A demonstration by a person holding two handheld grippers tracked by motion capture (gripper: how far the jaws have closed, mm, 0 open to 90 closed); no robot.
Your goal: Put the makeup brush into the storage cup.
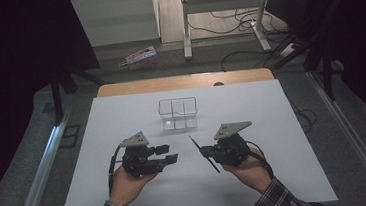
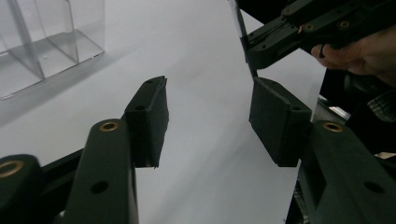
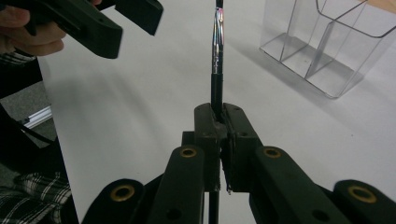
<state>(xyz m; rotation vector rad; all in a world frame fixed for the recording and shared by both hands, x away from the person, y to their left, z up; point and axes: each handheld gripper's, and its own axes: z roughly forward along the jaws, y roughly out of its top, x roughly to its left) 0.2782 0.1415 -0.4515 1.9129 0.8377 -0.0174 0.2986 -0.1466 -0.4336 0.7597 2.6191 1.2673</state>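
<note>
R gripper (image 1: 206,152) clamped on a thin black stick (image 1: 204,154); L gripper (image 1: 166,154) jaws apart, nothing btwn them.

Both grippers sit over the white table (image 1: 129,198) toward its near edge, L one left of centre, R one right of centre, tips pointing at each other w/ a gap btwn. The stick is pinched mid-length in the R jaws; in the high view it runs slantwise, one end toward the far edge, the other toward the near edge. In the right gripper view its upper part shows a shiny, rainbow-tinted stretch (image 3: 217,42). L pads (image 2: 152,119) stand part-open, bare table seen btwn. A clear plastic organizer (image 1: 178,114) w/ compartments stands near table centre, beyond both grippers, touching neither. Hands + plaid sleeves come in from the near edge.
</note>
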